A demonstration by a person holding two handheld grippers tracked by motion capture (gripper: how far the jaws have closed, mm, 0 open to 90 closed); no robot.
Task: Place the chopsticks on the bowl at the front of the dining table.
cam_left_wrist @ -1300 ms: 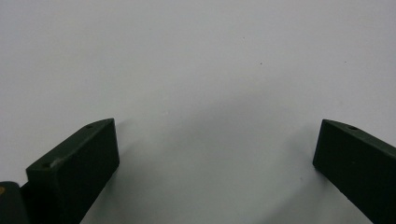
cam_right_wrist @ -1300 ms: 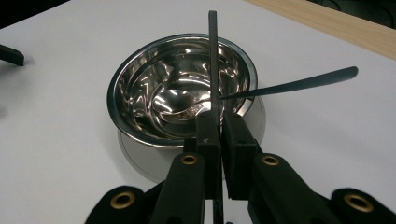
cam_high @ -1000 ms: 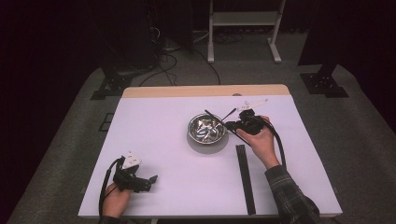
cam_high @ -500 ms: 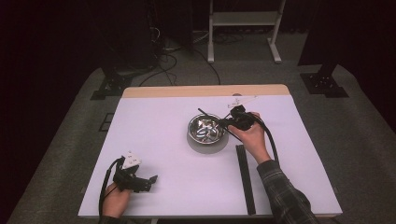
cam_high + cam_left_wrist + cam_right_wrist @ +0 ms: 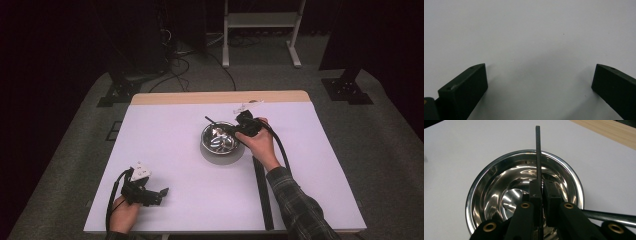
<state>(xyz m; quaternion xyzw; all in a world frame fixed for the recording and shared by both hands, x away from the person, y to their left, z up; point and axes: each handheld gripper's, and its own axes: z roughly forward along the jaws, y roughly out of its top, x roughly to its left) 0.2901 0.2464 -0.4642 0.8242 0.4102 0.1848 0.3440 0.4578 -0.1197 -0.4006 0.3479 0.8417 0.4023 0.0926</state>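
A shiny steel bowl (image 5: 212, 146) stands right of the white table's middle. Over its right rim my right gripper (image 5: 234, 130) is shut on a thin black strip (image 5: 214, 122), which sticks out to the upper left across the bowl. In the right gripper view the two jaws (image 5: 541, 185) pinch the strip (image 5: 538, 152) upright above the bowl (image 5: 499, 182), whose inside looks empty. My left gripper (image 5: 161, 192) rests near the front left corner, open. In the left gripper view its jaws (image 5: 539, 80) stand wide apart over bare white table.
A long black bar (image 5: 262, 190) lies on the table from the right hand's wrist toward the front edge. A wooden strip (image 5: 220, 97) runs along the table's far edge. Beyond it are a dark floor, cables and stand legs.
My right hand has carried the black strip leftward, from beside the bowl's right rim to over the bowl. The left gripper has stayed where it was.
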